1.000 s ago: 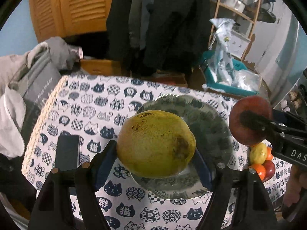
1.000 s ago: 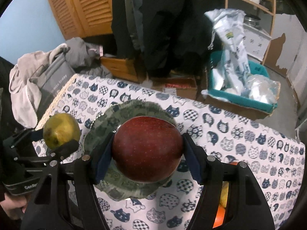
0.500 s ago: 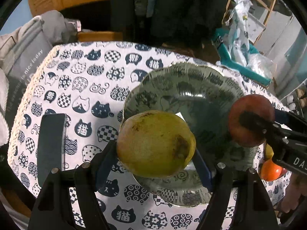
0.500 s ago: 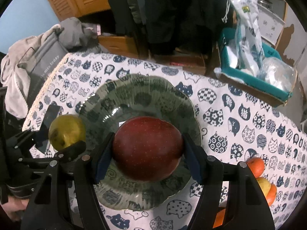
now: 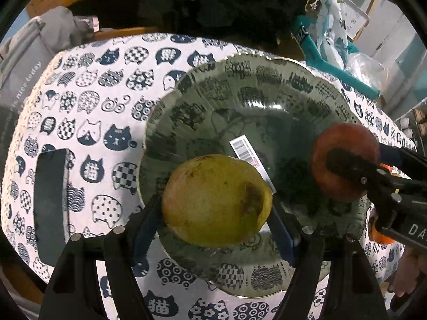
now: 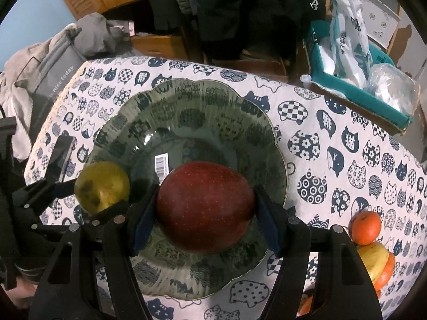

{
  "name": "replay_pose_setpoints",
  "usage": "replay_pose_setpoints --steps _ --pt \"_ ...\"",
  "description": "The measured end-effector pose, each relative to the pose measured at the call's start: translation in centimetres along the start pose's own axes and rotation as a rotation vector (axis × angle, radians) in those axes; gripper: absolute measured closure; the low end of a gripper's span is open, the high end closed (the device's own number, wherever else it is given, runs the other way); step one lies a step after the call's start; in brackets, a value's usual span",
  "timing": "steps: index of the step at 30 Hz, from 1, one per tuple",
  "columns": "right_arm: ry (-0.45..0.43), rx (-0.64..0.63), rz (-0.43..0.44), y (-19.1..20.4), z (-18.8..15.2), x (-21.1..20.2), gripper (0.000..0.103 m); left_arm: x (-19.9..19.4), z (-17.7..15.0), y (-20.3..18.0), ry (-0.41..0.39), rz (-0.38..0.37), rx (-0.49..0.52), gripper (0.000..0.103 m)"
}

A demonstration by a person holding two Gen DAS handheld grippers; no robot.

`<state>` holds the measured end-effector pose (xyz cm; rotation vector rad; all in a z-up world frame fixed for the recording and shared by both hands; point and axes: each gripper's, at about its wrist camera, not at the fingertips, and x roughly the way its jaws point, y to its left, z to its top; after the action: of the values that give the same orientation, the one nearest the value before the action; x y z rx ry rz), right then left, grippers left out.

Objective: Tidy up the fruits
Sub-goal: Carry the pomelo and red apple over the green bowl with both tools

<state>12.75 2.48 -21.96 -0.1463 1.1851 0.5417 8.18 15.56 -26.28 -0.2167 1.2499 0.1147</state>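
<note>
The pear (image 5: 216, 200) sat clenched in my left jaws and the apple (image 6: 205, 206) in my right; both had sunk from above the desk (image 6: 347, 144) to just over the plate (image 6: 186, 101); release seemed next; more fruit (image 6: 366, 227) waited beside it.

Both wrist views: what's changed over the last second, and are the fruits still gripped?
Both grippers have come down toward the green plate, which now fills much more of each view. The left gripper still clamps the yellow-green pear; the right gripper still clamps the red apple. Nothing released. The plate, the phone and the loose fruit have not moved.
</note>
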Motion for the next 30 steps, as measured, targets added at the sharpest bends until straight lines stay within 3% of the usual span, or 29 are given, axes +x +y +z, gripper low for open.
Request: replay_pose_setpoints --steps 12,16,19,30 --pt "0.019 0.027 0.017 -0.8 -0.2 0.5 0.034 1.0 0.2 -1.3 0.015 0.045 0.065 0.024" --pt "0.029 0.044 0.034 -1.1 -0.2 0.7 0.034 0.4 0.3 -1.8 -0.008 0.043 0.085 0.012" --pt "0.033 0.048 0.042 -1.1 -0.2 0.8 0.033 0.3 0.4 -2.2 -0.015 0.043 0.102 0.011" --pt "0.017 0.068 0.087 -0.8 0.4 0.0 0.027 -1.5 0.0 -1.3 -0.029 0.016 0.043 0.011"
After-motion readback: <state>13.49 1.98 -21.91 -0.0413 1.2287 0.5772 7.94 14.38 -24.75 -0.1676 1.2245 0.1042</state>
